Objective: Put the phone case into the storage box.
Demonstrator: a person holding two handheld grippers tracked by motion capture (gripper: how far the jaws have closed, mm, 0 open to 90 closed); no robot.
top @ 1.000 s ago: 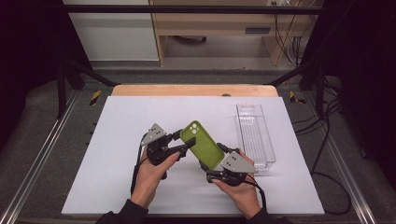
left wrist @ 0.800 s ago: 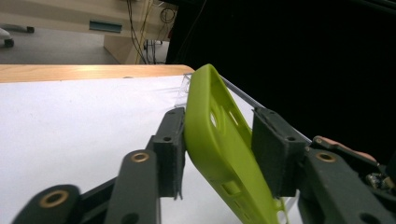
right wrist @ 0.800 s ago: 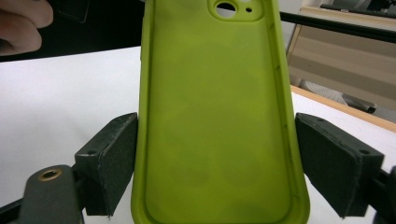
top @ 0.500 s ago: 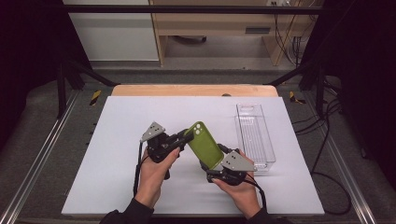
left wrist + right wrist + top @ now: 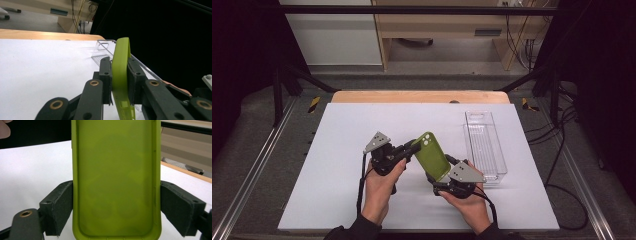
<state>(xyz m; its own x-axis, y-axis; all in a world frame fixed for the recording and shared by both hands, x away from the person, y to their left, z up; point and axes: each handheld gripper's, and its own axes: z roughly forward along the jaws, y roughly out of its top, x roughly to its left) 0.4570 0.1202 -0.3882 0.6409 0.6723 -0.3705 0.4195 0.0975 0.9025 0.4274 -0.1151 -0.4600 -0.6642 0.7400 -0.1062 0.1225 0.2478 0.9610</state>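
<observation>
Green case (image 5: 432,155) held tilted above worktop (image 5: 337,150), just left of clear tray (image 5: 484,145). Left claw (image 5: 414,147) just closed, clamping case's upper end. Right claw (image 5: 434,179) clenched across case's lower end.

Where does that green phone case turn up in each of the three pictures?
High view: the green phone case is near the middle, tilted up between the two tools.
Left gripper view: the case stands edge-on in the middle, pinched between the black pads.
Right gripper view: the case shows its hollow inner side up the middle, clamped at both long edges.
Shared landmark: the white table top lies behind it in all three.
</observation>
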